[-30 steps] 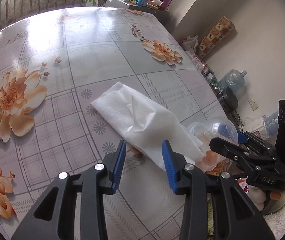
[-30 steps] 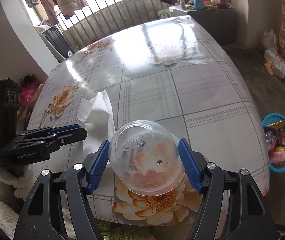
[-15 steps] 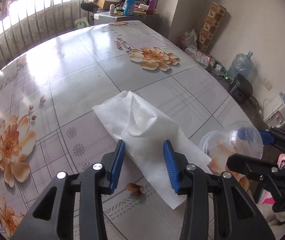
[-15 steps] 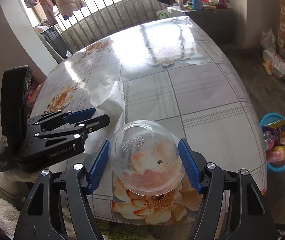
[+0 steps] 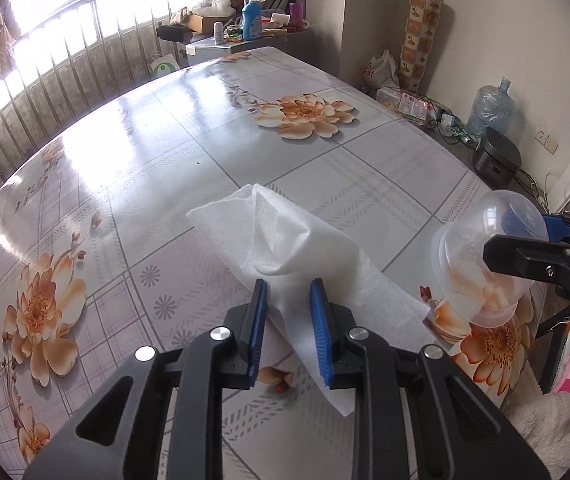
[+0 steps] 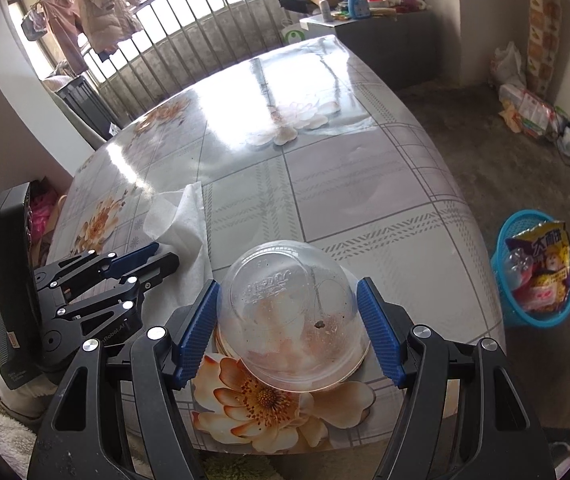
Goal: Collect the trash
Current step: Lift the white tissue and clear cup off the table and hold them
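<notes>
A crumpled white tissue (image 5: 285, 236) lies on the flower-print table (image 5: 165, 140). My left gripper (image 5: 289, 284) points down at its near end. Its jaws are closing, and a raised fold of the tissue fills the narrow gap and touches both blue pads. In the right wrist view the tissue (image 6: 189, 220) lies left of centre with the left gripper (image 6: 163, 253) on it. My right gripper (image 6: 289, 284) is shut on a clear plastic bowl (image 6: 289, 312), held upside down and tilted just above the table's near edge. The same bowl (image 5: 485, 264) shows at the right of the left wrist view.
A small brown scrap (image 5: 281, 386) lies on the table beside the tissue's near edge. On the floor to the right stands a blue basket (image 6: 537, 276) holding wrappers. A rice cooker (image 5: 497, 160) and a water jug (image 5: 489, 108) stand along the wall.
The left gripper's jaws have narrowed around a fold of the tissue, and that hand has rolled and shifted over it. The right gripper has kept still with the bowl.
</notes>
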Demonstrator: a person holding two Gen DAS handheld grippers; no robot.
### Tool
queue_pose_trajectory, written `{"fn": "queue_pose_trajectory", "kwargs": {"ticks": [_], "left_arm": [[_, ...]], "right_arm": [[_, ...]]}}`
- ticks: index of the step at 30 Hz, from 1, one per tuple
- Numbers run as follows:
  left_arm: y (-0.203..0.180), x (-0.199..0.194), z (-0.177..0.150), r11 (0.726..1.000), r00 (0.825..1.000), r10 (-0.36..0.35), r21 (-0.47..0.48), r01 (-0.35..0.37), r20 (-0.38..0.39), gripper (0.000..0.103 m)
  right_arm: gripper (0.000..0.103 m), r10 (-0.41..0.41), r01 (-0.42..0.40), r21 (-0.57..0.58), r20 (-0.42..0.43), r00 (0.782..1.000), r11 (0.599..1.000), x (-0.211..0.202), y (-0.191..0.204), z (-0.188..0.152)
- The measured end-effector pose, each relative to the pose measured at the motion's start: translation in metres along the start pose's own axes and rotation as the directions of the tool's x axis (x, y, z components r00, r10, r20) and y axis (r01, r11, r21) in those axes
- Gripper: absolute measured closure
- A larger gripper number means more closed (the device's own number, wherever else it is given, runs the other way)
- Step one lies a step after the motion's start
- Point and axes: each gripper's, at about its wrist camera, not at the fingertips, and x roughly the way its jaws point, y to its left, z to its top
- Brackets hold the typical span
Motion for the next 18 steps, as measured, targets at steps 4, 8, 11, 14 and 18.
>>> {"fn": "queue_pose_trajectory", "kwargs": {"ticks": [4, 8, 11, 14, 18], "left_arm": [[0.0, -0.001, 0.0, 1.0, 1.0, -0.007, -0.003, 0.007, 0.002, 0.095], [-0.001, -0.002, -0.001, 1.0, 1.0, -0.011, 0.001, 0.011, 0.006, 0.099], [-0.002, -0.004, -0.001, 1.0, 1.0, -0.015, 0.0, 0.015, 0.011, 0.099], [-0.002, -0.008, 0.0, 1.0, 1.0, -0.015, 0.001, 0.015, 0.02, 0.099], [-0.002, -0.013, 0.002, 1.0, 0.999, -0.013, -0.001, 0.013, 0.035, 0.099]], "right_arm": [[0.038, 0.004, -0.004, 0.0, 0.0, 1.0, 1.0, 0.0, 0.001, 0.001], [0.038, 0.006, -0.006, 0.001, -0.001, 1.0, 1.0, 0.0, -0.001, 0.001], [0.037, 0.008, -0.008, 0.0, -0.001, 1.0, 1.0, 0.0, -0.001, 0.001], [0.037, 0.007, -0.007, 0.001, -0.002, 1.0, 1.0, 0.0, -0.002, 0.002], [0.037, 0.012, -0.012, 0.005, -0.002, 1.0, 1.0, 0.001, -0.001, 0.004]]}}
